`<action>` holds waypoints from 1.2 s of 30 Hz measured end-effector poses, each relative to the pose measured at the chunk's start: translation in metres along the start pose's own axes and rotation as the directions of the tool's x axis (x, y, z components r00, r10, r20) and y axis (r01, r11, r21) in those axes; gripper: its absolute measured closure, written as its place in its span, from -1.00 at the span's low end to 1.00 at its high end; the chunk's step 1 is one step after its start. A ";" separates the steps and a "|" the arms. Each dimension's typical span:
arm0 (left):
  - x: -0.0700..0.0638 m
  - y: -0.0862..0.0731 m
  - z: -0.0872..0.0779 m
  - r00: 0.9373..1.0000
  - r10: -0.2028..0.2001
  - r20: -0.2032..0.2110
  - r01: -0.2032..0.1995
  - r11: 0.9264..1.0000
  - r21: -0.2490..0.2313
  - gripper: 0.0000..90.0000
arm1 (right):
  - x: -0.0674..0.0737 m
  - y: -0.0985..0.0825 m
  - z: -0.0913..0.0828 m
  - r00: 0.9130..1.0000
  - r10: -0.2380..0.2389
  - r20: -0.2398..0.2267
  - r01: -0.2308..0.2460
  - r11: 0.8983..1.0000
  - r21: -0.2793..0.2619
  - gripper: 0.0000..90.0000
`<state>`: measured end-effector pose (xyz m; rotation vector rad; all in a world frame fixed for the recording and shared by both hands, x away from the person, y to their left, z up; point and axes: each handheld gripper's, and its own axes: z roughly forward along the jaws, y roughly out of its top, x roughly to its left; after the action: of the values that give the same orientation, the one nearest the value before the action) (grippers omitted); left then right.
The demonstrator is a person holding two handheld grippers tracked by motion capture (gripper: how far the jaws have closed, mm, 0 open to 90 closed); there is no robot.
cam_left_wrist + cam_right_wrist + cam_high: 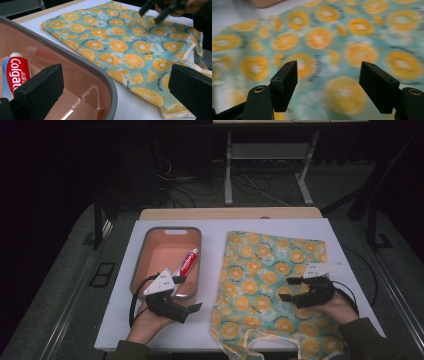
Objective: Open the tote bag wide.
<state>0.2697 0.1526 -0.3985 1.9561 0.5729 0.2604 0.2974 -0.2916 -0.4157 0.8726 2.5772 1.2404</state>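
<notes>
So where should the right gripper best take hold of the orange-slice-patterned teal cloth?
Probably at the loose, rumpled near edge of the orange-slice-patterned teal cloth, coming from the person's side: the rest lies flat on the white table, offering no fold for the open right gripper to pinch.

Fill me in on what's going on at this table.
A person works with a hand-held gripper in each hand. The right hand-held gripper hovers open over the teal cloth printed with orange slices, which lies spread on the white table; nothing is between its jaws. The left hand-held gripper sits open at the near rim of the pink grey-rimmed tray, where a red-and-white toothpaste tube lies.
</notes>
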 end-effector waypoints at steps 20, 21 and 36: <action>0.001 0.000 0.001 1.000 0.003 -0.002 -0.003 1.000 0.003 -1.00 | 0.091 -0.020 0.039 0.929 -0.275 -0.248 0.315 0.939 0.140 0.09; 0.001 0.000 0.001 1.000 0.003 -0.002 -0.003 1.000 0.003 -1.00 | 0.091 -0.020 0.039 0.929 -0.275 -0.248 0.315 0.939 0.140 0.09; 0.000 0.001 0.003 1.000 0.005 -0.003 -0.005 1.000 0.008 -1.00 | 0.093 -0.017 0.042 0.919 -0.317 -0.236 0.352 0.928 0.125 0.98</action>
<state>0.2715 0.1500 -0.3991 1.9657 0.5716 0.2641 0.2290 -0.2194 -0.4453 0.3055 2.8718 1.0811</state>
